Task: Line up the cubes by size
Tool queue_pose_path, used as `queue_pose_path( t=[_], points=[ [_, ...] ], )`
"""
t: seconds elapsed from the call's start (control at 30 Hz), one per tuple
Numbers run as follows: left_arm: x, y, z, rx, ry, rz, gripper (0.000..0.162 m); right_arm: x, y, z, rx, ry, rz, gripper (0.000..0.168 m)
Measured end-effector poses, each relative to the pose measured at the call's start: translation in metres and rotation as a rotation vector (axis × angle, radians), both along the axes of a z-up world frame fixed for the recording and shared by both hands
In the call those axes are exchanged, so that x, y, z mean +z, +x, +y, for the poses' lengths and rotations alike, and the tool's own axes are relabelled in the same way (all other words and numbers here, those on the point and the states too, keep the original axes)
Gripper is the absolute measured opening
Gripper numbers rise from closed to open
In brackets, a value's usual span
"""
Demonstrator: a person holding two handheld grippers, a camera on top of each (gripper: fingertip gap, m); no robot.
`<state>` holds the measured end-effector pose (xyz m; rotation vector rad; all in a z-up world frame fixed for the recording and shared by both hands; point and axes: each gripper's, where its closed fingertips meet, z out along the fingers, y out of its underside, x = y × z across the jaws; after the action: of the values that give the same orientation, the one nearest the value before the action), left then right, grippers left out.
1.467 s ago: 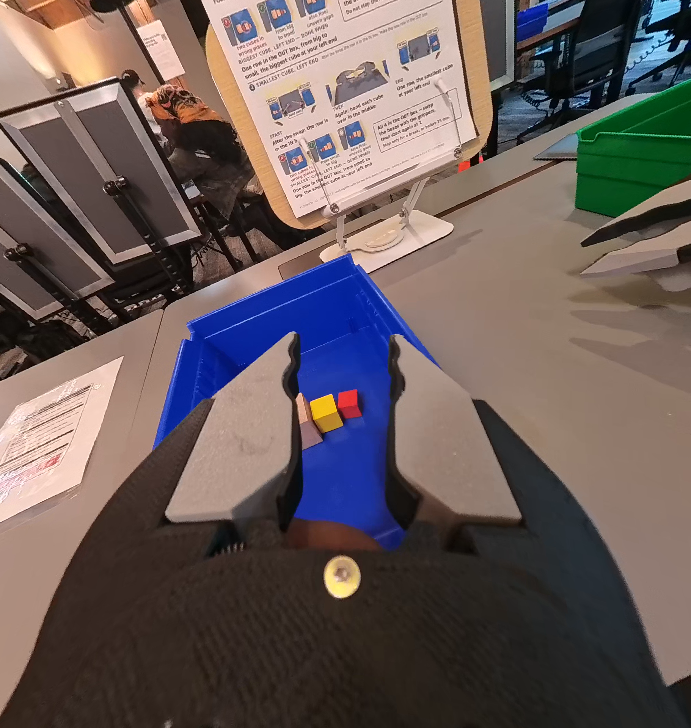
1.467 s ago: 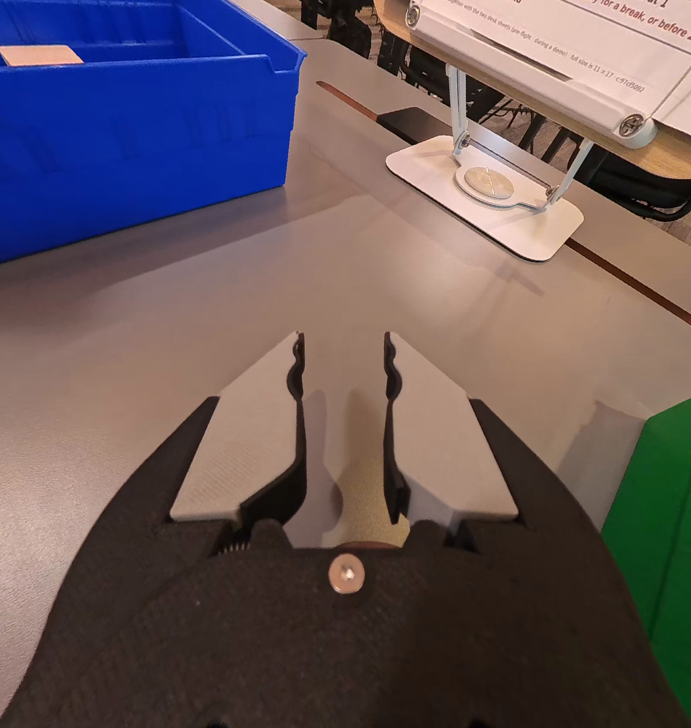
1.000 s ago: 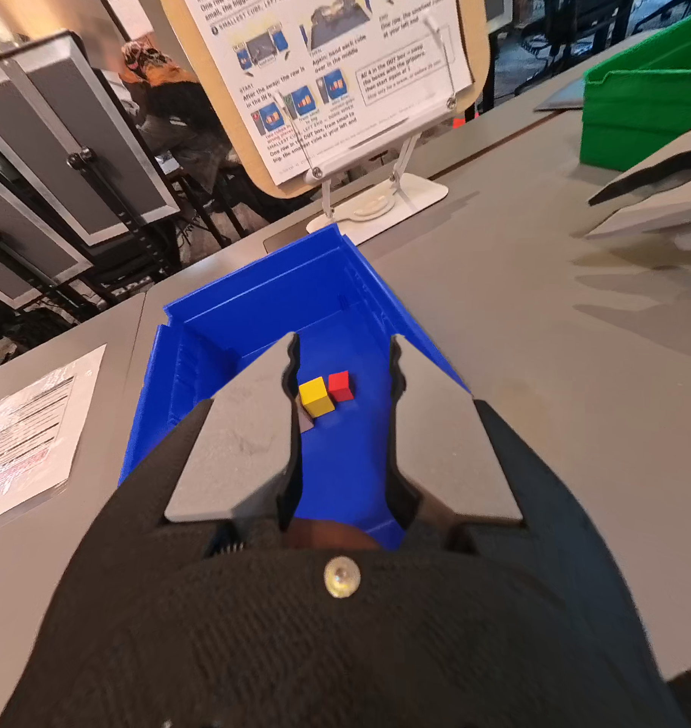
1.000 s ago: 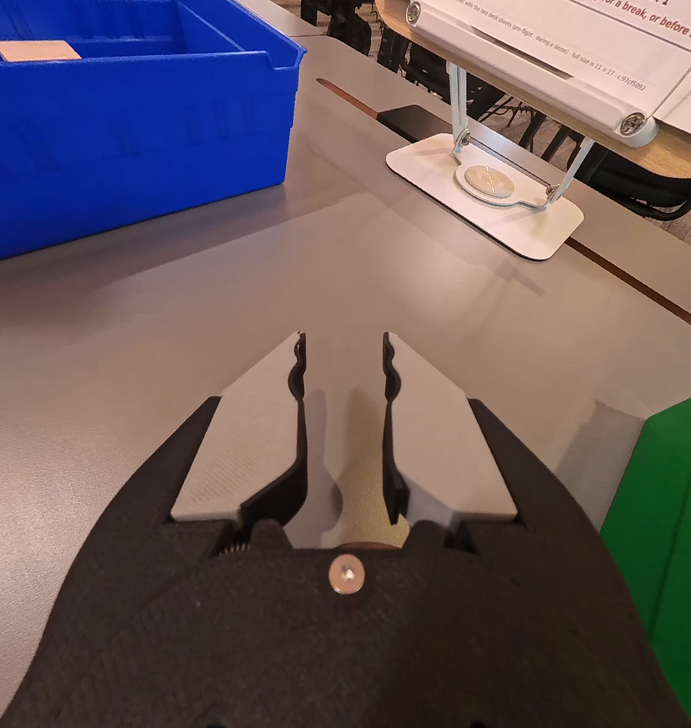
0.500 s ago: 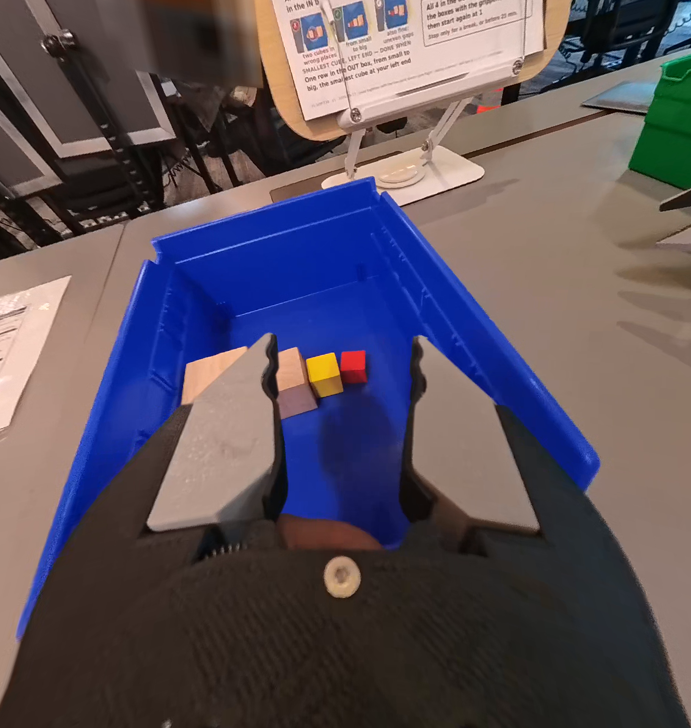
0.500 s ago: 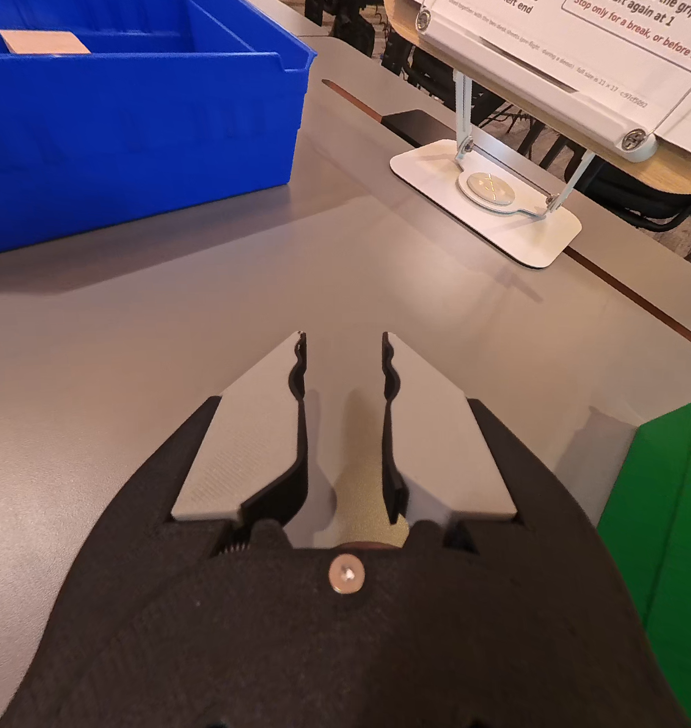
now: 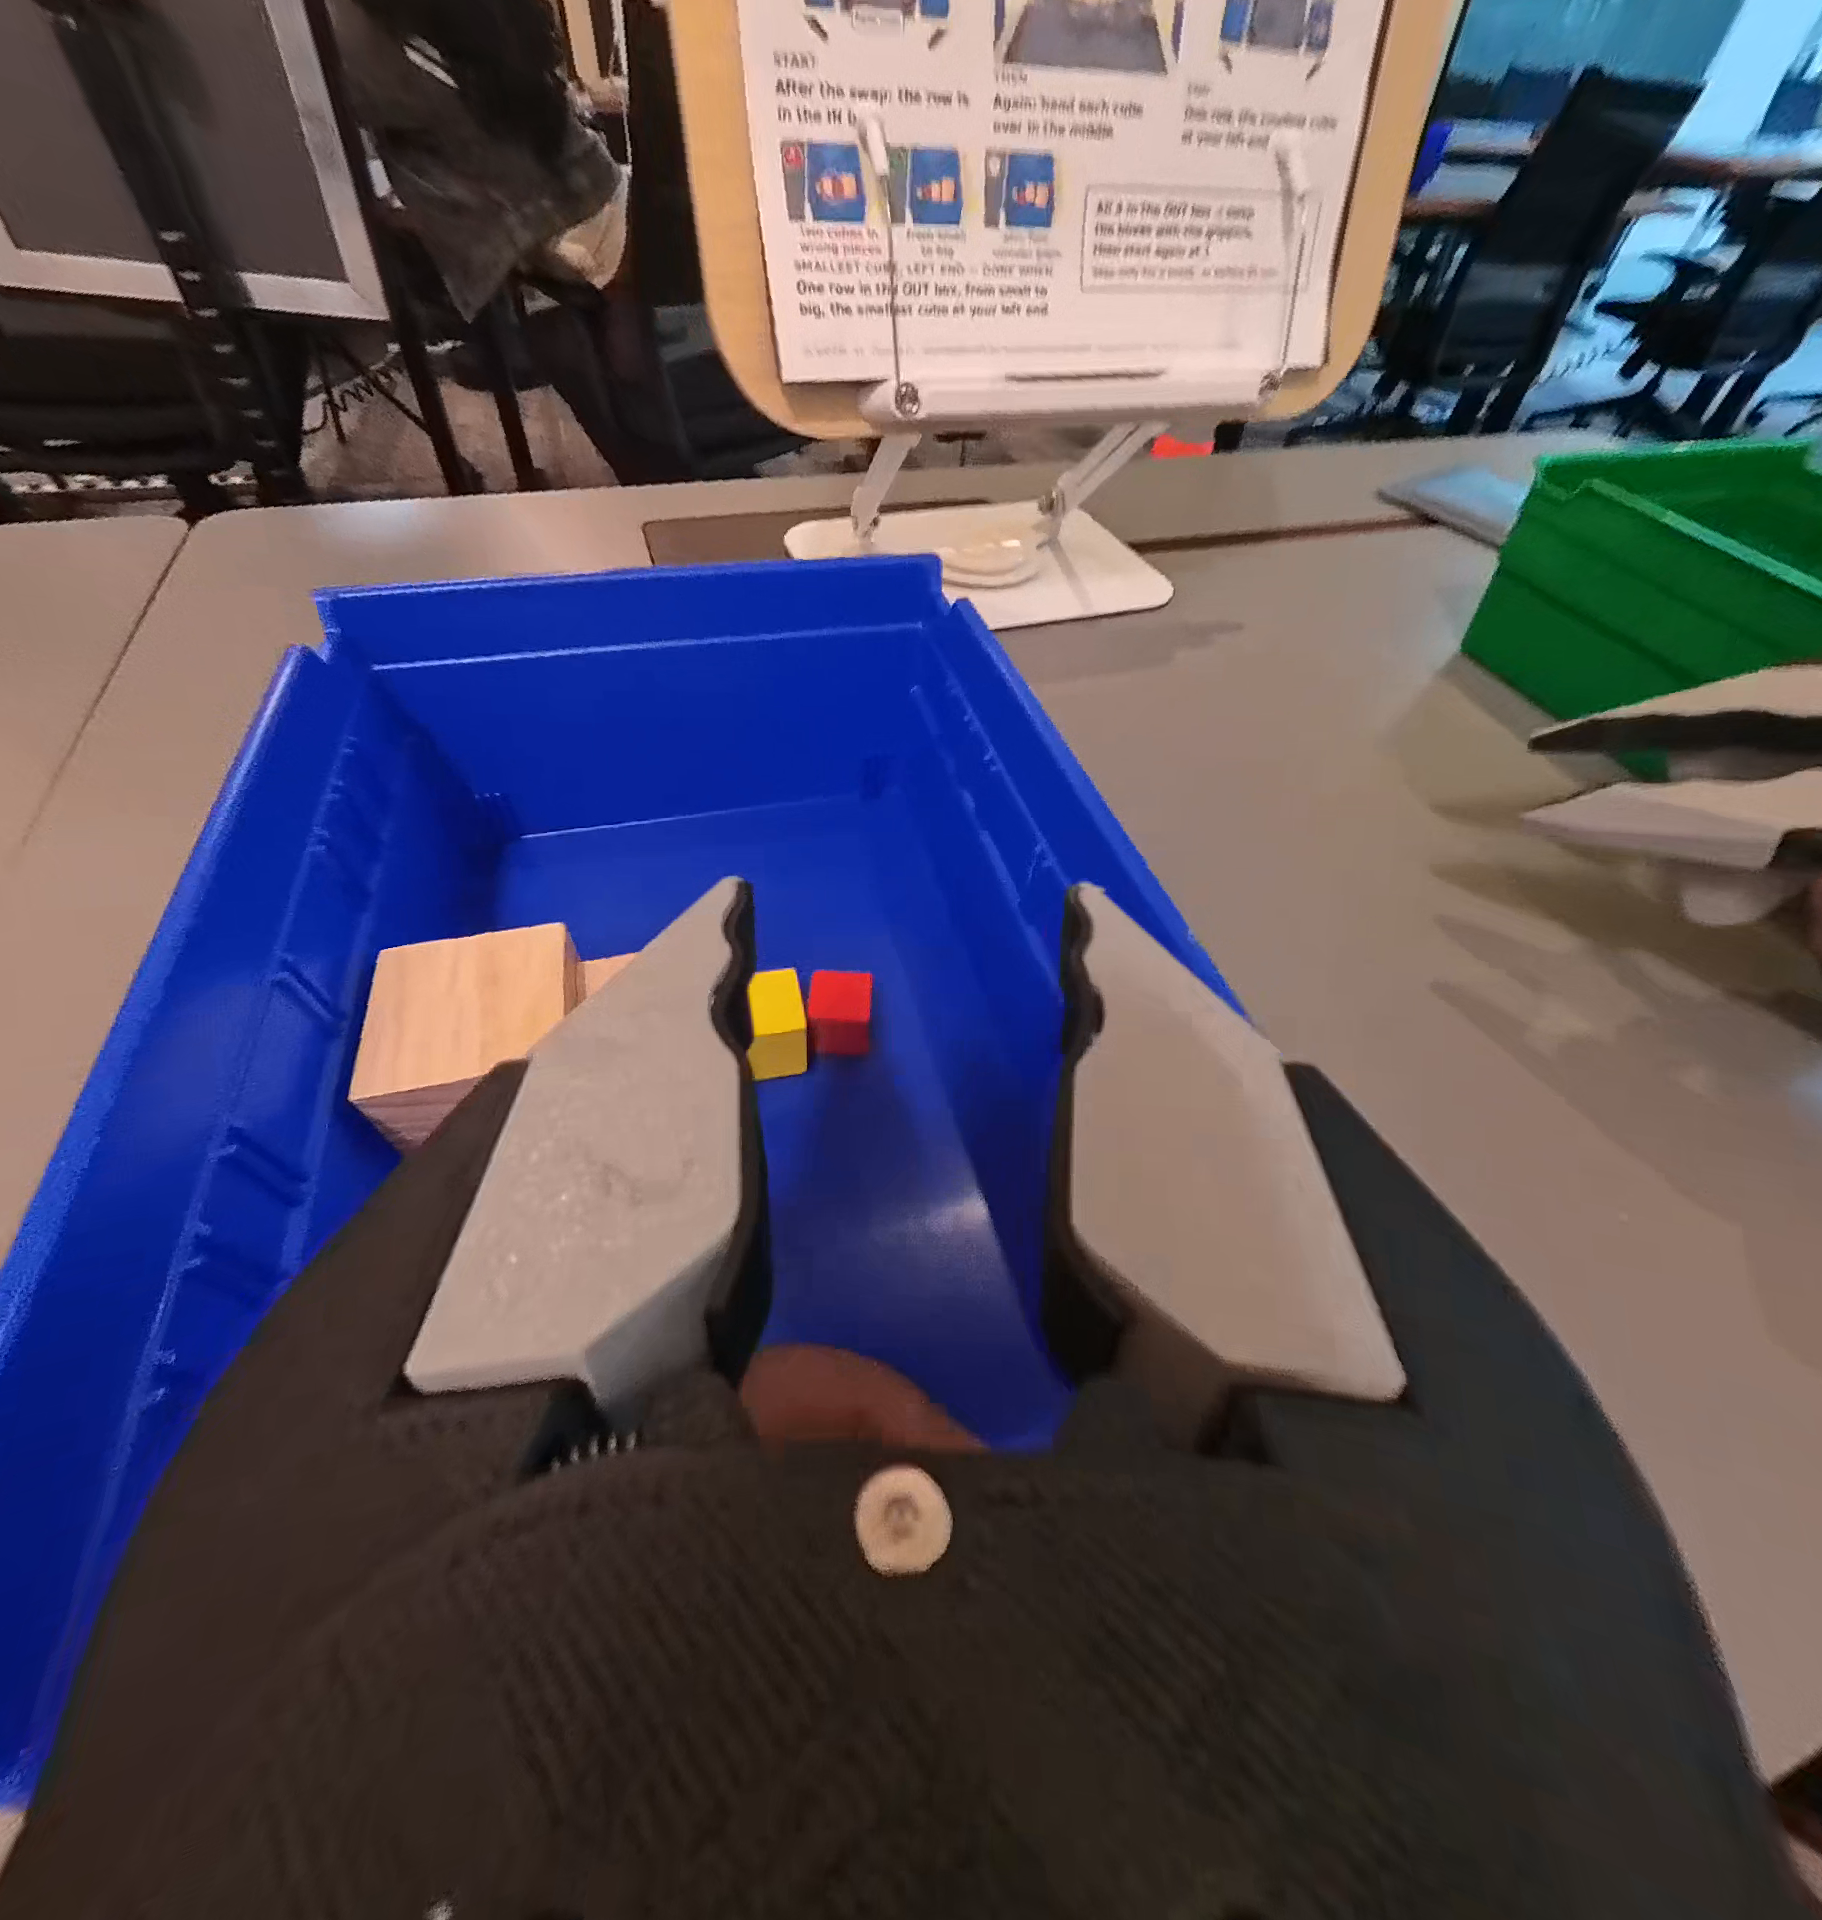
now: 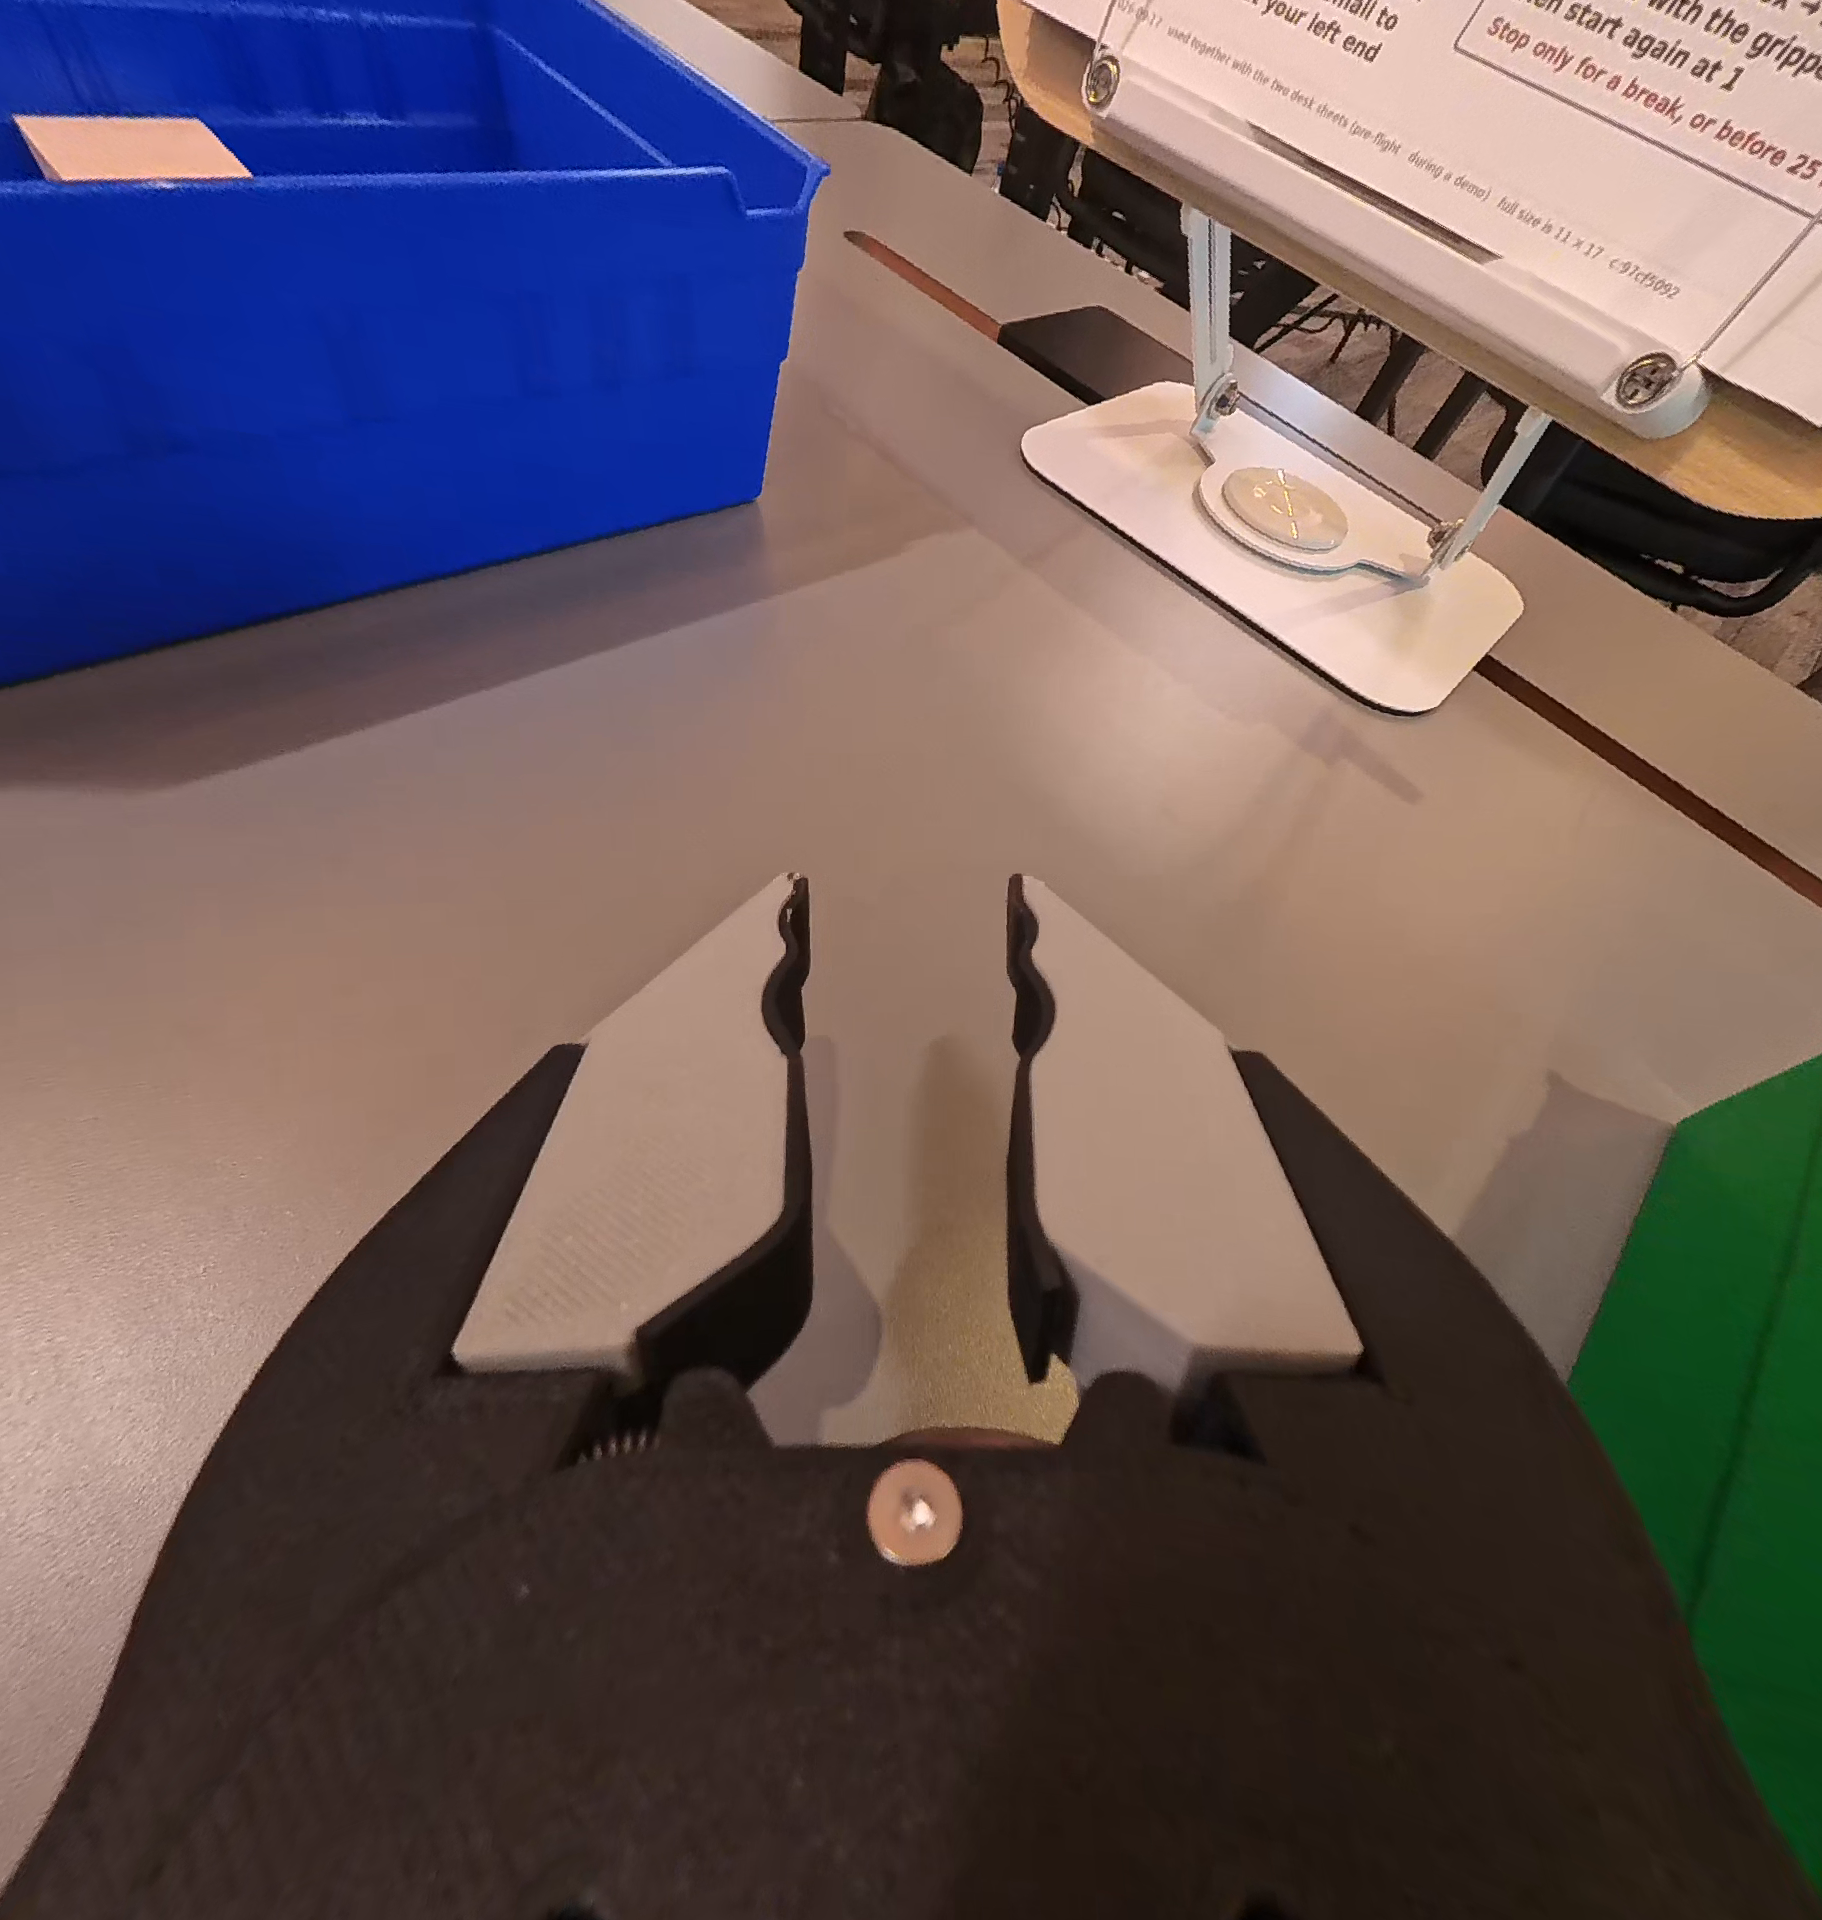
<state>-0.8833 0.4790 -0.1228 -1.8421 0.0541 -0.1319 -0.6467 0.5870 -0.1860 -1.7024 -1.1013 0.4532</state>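
Cubes in a row, both claws released

Cubes first: four in a line on the floor of the blue bin (image 7: 263,1039), big to small going left to right. Large wooden cube (image 7: 465,1003) at the left end, pale tan with visible grain on top and a darker shaded front face. Second wooden cube (image 7: 603,971) right beside it, mostly hidden behind a grey finger, only a sliver of its top showing. Then yellow cube (image 7: 777,1018), painted, matte, crisp-edged, and red cube (image 7: 841,1010), smallest, tucked just beside the yellow. Whether these two touch: cannot tell.

Left claw (image 7: 902,914) hovering over the bin's near end, spread wide, nothing between its fingers (image 7: 616,1174). Grey, wedge-shaped, faintly grainy plastic with wavy black inner edges; black textured body behind, a silver screw in the middle.

Right claw (image 8: 905,894) out over the bare grey desk (image 8: 263,987), parted, gripping nothing. Same grey wedges, fine ribbed print lines on the left one. Seen again from the left wrist view at the far right edge, side-on (image 7: 1707,790), low above the desk.

Bin: glossy moulded plastic, ribbed walls, stepped rim. Green bin (image 7: 1655,592) at the desk's right, same moulded look, well apart from the blue one. Between them at the back, white metal stand (image 8: 1291,561) with a flat rounded base, propping a wood-edged board with a printed sheet (image 7: 1042,187). Desk smooth, matte, softly reflective.
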Motion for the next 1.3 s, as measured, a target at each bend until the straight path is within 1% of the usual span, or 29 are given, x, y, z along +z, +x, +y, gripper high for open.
queue_pose_path(
  t=[0.1, 0.17, 0.33, 0.37, 0.4, 0.43, 0.47, 0.5, 0.53, 0.57, 0.6, 0.63, 0.7, 0.73, 0.83, 0.97, 1.03, 1.1, 1.2, 1.3],
  points=[
    [0.011, 0.002, -0.001, -0.019, 0.053, -0.091, 0.061, -0.002, -0.001, 0.0, 0.001, 0.0, -0.011, 0.035],
    [0.02, 0.0, -0.001, -0.014, 0.094, -0.162, 0.06, -0.003, -0.001, 0.0, 0.001, 0.002, -0.016, 0.035],
    [0.031, -0.028, -0.004, 0.112, 0.161, -0.202, 0.058, -0.004, -0.001, 0.0, 0.001, -0.003, -0.015, 0.035],
    [0.033, -0.035, -0.004, 0.145, 0.17, -0.211, 0.051, -0.004, -0.001, 0.0, 0.001, -0.002, -0.016, 0.035],
    [0.035, -0.041, -0.005, 0.182, 0.176, -0.225, 0.036, -0.004, -0.001, 0.0, 0.002, -0.002, -0.018, 0.035],
    [0.037, -0.048, -0.007, 0.216, 0.184, -0.239, 0.026, -0.005, -0.001, 0.0, 0.002, -0.002, -0.021, 0.035],
    [0.039, -0.055, -0.008, 0.25, 0.199, -0.255, 0.019, -0.005, -0.001, 0.0, 0.001, -0.002, -0.023, 0.035],
    [0.042, -0.059, -0.01, 0.27, 0.217, -0.268, 0.017, -0.006, -0.001, 0.0, 0.001, -0.002, -0.025, 0.035],
    [0.045, -0.062, -0.012, 0.273, 0.235, -0.278, 0.02, -0.006, -0.001, 0.001, 0.0, -0.003, -0.026, 0.035],
    [0.048, -0.061, -0.014, 0.261, 0.25, -0.286, 0.032, -0.006, -0.001, 0.001, 0.0, -0.003, -0.024, 0.035],
    [0.05, -0.061, -0.015, 0.25, 0.259, -0.298, 0.036, -0.006, -0.001, 0.001, 0.001, -0.004, -0.024, 0.035],
    [0.05, -0.061, -0.015, 0.244, 0.254, -0.309, 0.03, -0.006, -0.002, 0.001, 0.001, -0.004, -0.025, 0.035],
    [0.048, -0.057, -0.014, 0.21, 0.236, -0.305, 0.033, -0.007, -0.002, 0.001, 0.002, -0.003, -0.03, 0.035],
    [0.048, -0.053, -0.012, 0.178, 0.229, -0.29, 0.037, -0.008, -0.002, 0.0, 0.002, -0.004, -0.032, 0.035],
    [0.045, -0.039, -0.004, 0.08, 0.184, -0.199, 0.038, -0.012, -0.003, 0.0, 0.006, -0.016, -0.04, 0.035],
    [0.043, -0.033, 0.02, -0.033, 0.104, 0.057, 0.036, -0.018, -0.005, -0.001, 0.014, -0.029, -0.06, 0.035],
    [0.041, -0.028, 0.034, -0.12, 0.031, 0.127, 0.04, -0.016, -0.005, -0.001, 0.014, -0.016, -0.062, 0.035],
    [0.041, -0.025, 0.047, -0.196, -0.016, 0.199, 0.041, -0.015, -0.005, -0.001, 0.013, -0.012, -0.058, 0.035],
    [0.041, -0.027, 0.064, -0.261, -0.068, 0.347, 0.036, -0.015, -0.005, -0.002, 0.016, -0.022, -0.057, 0.035],
    [0.03, -0.022, 0.075, -0.367, -0.139, 0.413, 0.036, -0.016, -0.006, -0.002, 0.019, -0.02, -0.061, 0.035]
  ],
)
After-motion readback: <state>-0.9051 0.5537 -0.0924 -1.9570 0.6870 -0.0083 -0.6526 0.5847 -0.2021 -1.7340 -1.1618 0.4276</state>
